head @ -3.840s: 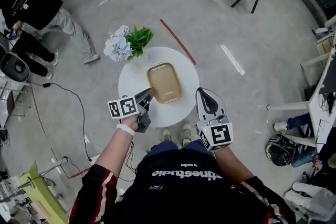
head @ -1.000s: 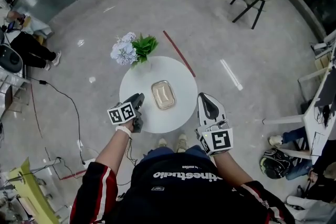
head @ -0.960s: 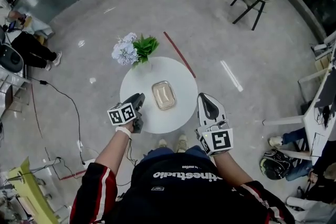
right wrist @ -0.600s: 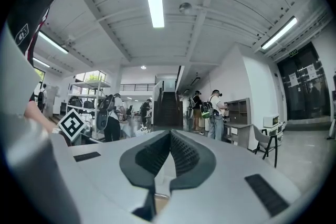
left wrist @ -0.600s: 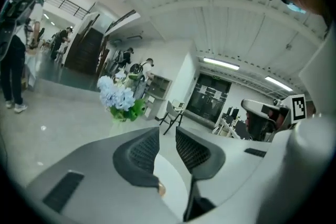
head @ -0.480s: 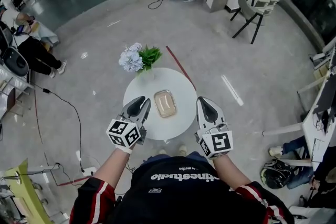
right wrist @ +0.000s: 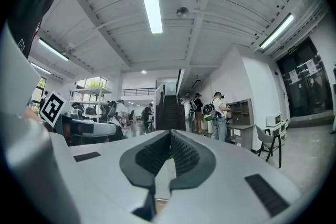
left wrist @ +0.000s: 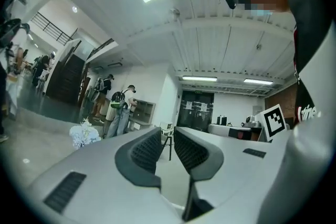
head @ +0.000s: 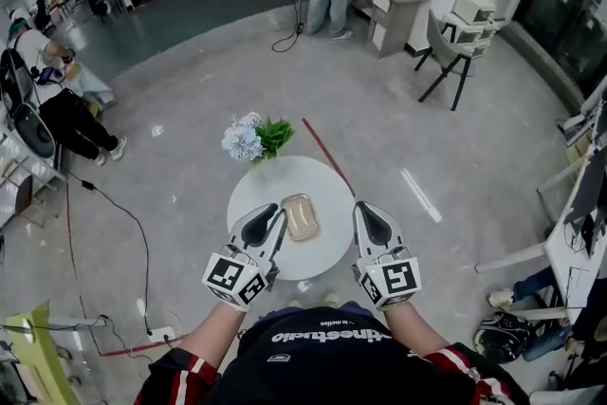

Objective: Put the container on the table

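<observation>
Spotting the shallow tan container (head: 302, 216) lying flat on the round white table (head: 248, 196), a touch right of centre and nearer than the flower bunch (head: 251, 139) at the far-left rim. Looks like placement done, so now a matter of getting clear cleanly. Carrying the left gripper (head: 270, 217) level, left of the container and apart from it, claw spread a little with nothing inside, having just been narrowing. Carrying the right gripper (head: 364, 211) level on the right side, claw pressed together, empty too. Best to draw both straight back toward the near edge, well above the tabletop, brushing neither container nor flowers. No nudging, no re-gripping.
</observation>
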